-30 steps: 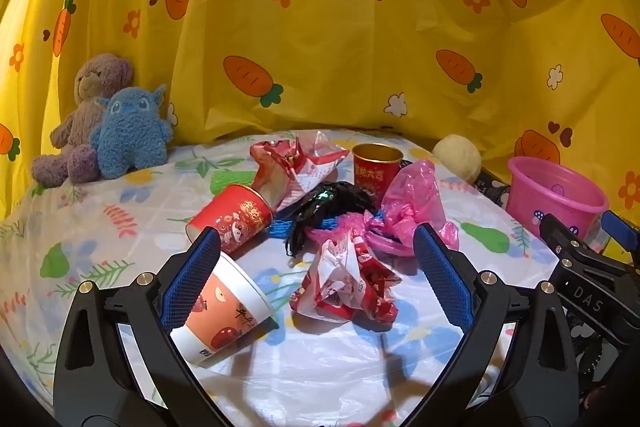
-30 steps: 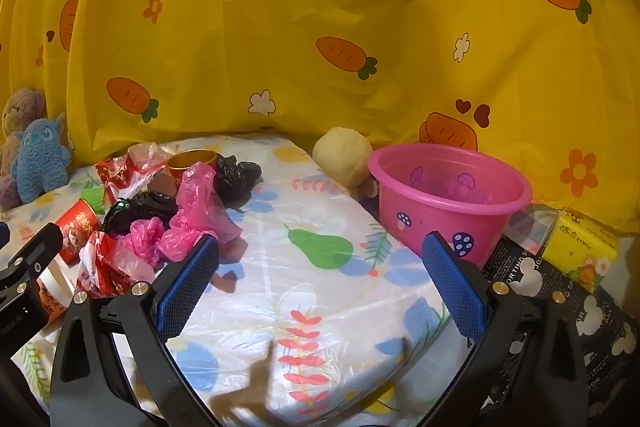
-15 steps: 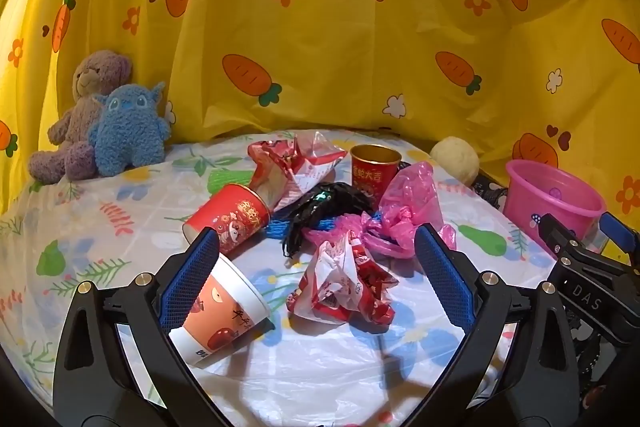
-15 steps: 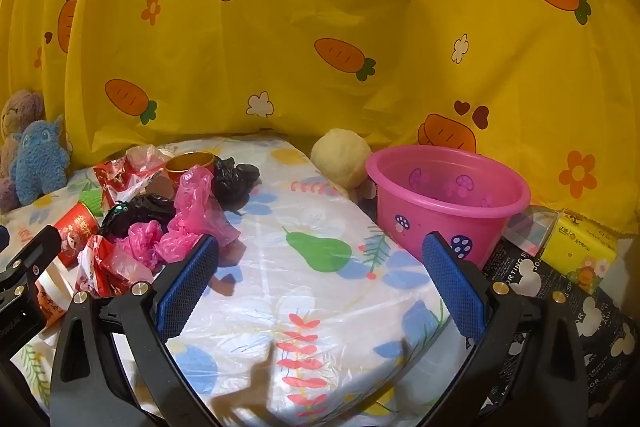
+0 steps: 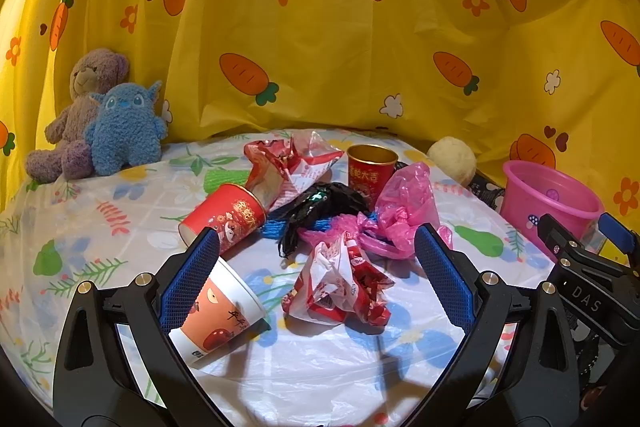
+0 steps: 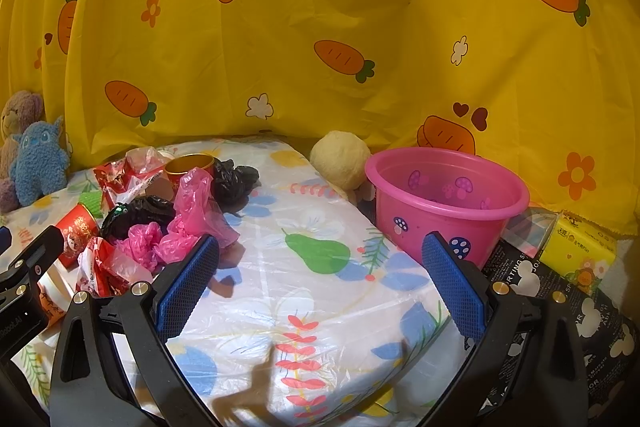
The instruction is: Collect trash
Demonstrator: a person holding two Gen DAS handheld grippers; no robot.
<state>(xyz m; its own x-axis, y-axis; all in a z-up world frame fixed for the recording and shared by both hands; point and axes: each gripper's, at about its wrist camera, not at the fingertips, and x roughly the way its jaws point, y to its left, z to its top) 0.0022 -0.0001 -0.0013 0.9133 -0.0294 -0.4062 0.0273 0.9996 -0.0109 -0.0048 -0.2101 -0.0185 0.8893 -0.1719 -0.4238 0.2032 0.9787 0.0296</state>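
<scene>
Trash is piled on the plastic-covered table [image 5: 320, 367]. A crumpled red-and-white wrapper [image 5: 340, 283] lies between the fingers of my open left gripper [image 5: 316, 279], a little beyond them. A white paper cup [image 5: 220, 319] lies on its side by the left finger. Behind are a tipped red cup [image 5: 224, 217], an upright red cup [image 5: 370, 173], a black bag [image 5: 320, 207], pink bags [image 5: 400, 211] and another wrapper [image 5: 292, 163]. My right gripper [image 6: 320, 283] is open over bare table, the pink basin [image 6: 444, 203] just beyond its right finger and the trash pile [image 6: 160, 223] to its left.
Two plush toys [image 5: 100, 123] sit at the back left against the yellow carrot curtain [image 5: 320, 27]. A cream ball [image 6: 340, 159] rests beside the basin. A yellow tissue pack [image 6: 580, 247] and a black printed bag [image 6: 560, 291] lie off the table's right edge.
Both grippers have drifted only slightly; the views are almost the same. Nothing has been taken hold of.
</scene>
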